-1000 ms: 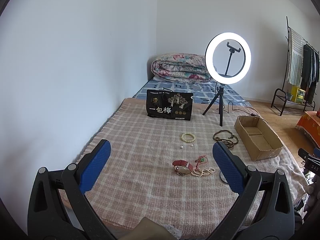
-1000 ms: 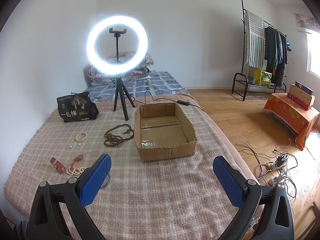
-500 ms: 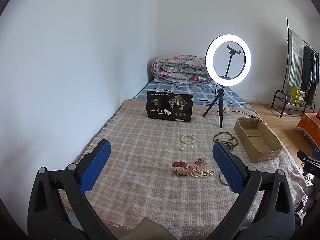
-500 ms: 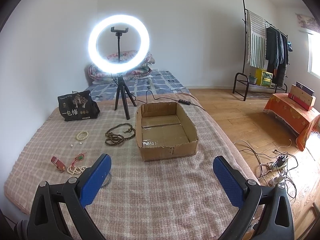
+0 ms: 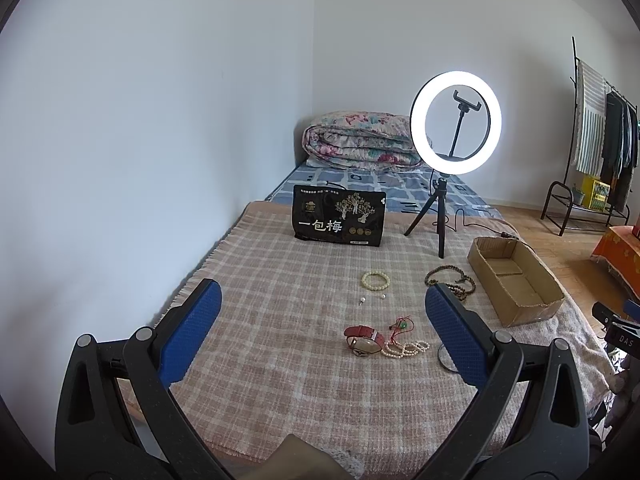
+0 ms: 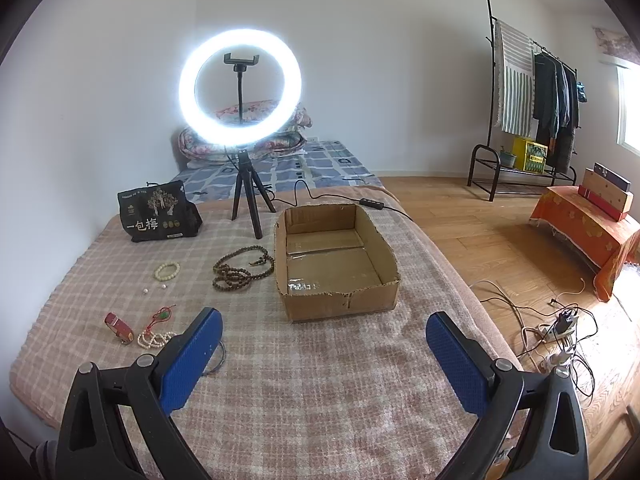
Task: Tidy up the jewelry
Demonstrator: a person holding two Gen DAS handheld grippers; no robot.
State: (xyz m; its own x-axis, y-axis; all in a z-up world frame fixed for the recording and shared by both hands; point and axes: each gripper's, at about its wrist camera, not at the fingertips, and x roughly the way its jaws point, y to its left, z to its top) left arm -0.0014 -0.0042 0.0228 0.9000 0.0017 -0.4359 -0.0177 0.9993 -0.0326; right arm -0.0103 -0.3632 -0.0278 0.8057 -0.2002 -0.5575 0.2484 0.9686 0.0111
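Observation:
Jewelry lies on a plaid blanket (image 5: 280, 320): a cream bead bracelet (image 5: 375, 280), two loose pearls (image 5: 373, 299), a brown bead necklace (image 5: 450, 280), a red-strap watch (image 5: 363, 339), a red cord pendant (image 5: 402, 324) and a pearl strand (image 5: 406, 349). An empty cardboard box (image 6: 336, 264) stands to their right. My left gripper (image 5: 322, 330) is open and empty, held above the blanket near the watch. My right gripper (image 6: 323, 354) is open and empty, in front of the box. The same jewelry shows in the right wrist view: bracelet (image 6: 167, 271), necklace (image 6: 240, 270), watch (image 6: 119, 326).
A lit ring light on a tripod (image 6: 240, 92) and a black snack bag (image 6: 158, 213) stand at the back of the blanket. A folded quilt (image 5: 360, 140) lies behind. Cables and a power strip (image 6: 560, 328) lie on the wooden floor; a clothes rack (image 6: 528, 92) stands beyond.
Both grippers have drawn back and risen slightly, so the jewelry and box sit a little farther off. Both stayed open. Nothing on the blanket moved.

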